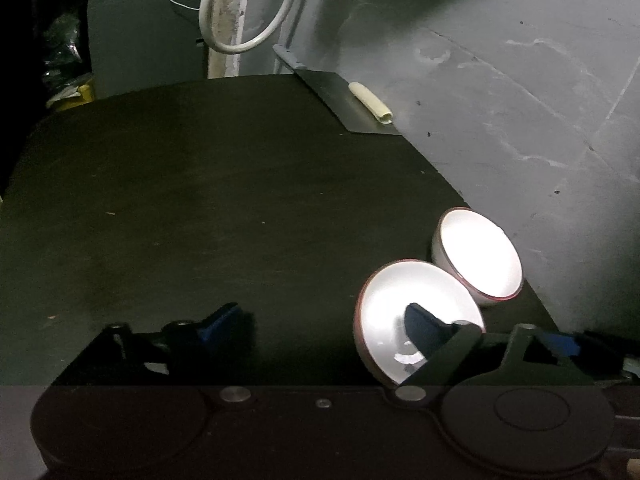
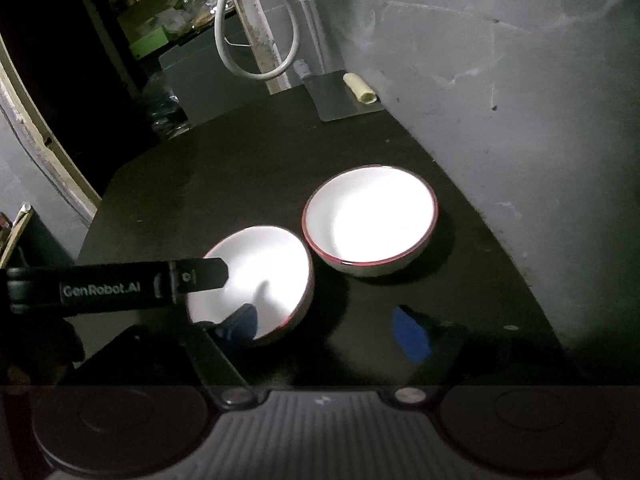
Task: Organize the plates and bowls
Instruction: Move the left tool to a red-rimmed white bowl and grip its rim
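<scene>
Right now two white bowls with a thin red rim stand on a dark table [image 1: 200, 200], on its right side, close to a grey wall [image 1: 520, 80]. The near bowl [image 2: 260, 272] and the far bowl [image 2: 368, 220] are side by side, and their rims touch or almost touch; I cannot tell which. Both are empty inside and shine very bright under the light.

The left gripper [image 1: 320, 320] is wide open. In its own view, the right finger [image 1: 420, 328] with the blue pad is down inside the near bowl [image 1: 384, 308], and the other finger [image 1: 224, 320] stays outside over the bare table, well apart from the bowl's wall. So the left wall of this bowl is between the fingers, but the pads do not press on it. The far bowl [image 1: 476, 256] is beyond, not touched.

The right gripper [image 2: 324, 324] is also open, a little narrower. Its left finger [image 2: 240, 320] is inside the near bowl at the front wall, and its right finger [image 2: 408, 332] is outside above the table, with a dark gap to the bowl. The right view also shows the black arm of the left gripper coming from the left over the bowl's rim.

At the far edge of the table lies a flat metal blade [image 1: 344, 104] with a grey handle, and a small cream tube [image 1: 370, 102] is on it. A white cable [image 1: 248, 44] hangs in a loop behind.
</scene>
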Demonstrator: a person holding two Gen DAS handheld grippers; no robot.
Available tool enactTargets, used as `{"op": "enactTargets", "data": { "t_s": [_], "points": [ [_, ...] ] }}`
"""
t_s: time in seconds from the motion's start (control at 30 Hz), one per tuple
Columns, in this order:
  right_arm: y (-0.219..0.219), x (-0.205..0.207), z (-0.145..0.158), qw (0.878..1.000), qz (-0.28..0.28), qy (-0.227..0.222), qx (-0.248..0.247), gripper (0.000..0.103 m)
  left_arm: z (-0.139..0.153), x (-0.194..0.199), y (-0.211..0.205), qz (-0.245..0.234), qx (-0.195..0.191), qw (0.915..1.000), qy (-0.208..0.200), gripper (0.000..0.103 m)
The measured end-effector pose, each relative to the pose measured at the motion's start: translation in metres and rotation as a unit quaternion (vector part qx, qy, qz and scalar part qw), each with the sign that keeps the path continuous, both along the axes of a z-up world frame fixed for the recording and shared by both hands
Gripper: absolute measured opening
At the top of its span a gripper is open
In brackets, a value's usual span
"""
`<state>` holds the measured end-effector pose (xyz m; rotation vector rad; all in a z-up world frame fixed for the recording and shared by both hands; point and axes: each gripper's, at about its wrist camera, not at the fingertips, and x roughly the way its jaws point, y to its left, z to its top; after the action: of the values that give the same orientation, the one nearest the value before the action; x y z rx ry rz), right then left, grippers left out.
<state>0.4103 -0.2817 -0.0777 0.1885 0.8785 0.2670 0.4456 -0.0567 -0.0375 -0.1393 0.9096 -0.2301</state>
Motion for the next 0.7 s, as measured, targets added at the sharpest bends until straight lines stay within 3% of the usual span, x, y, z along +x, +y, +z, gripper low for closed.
{"op": "enactTargets", "data": {
  "t_s": [0.33, 0.47, 0.57, 0.7],
  "points": [
    [0.0036, 0.0071, -0.0028, 1.000, 0.014, 0.012, 0.023, 0.052, -0.0039, -0.0004, -0.0064, -0.014, -0.028, 0.9994, 0.016, 0.038],
    [0.0055, 0.0082, -0.0023, 0.999, 0.016, 0.011, 0.026, 0.036, -0.0060, -0.0008, -0.0082, -0.022, -0.038, 0.9988, 0.023, 0.020],
    [0.0076, 0.0082, -0.0014, 0.999, 0.021, 0.009, 0.029, 0.025, -0.0066, -0.0014, -0.0097, -0.025, -0.039, 0.9987, 0.023, 0.015],
    [0.0098, 0.0051, 0.0009, 0.999, 0.020, 0.008, 0.027, 0.025, -0.0058, -0.0030, -0.0098, -0.025, -0.037, 0.9987, 0.023, 0.014]
  ]
}}
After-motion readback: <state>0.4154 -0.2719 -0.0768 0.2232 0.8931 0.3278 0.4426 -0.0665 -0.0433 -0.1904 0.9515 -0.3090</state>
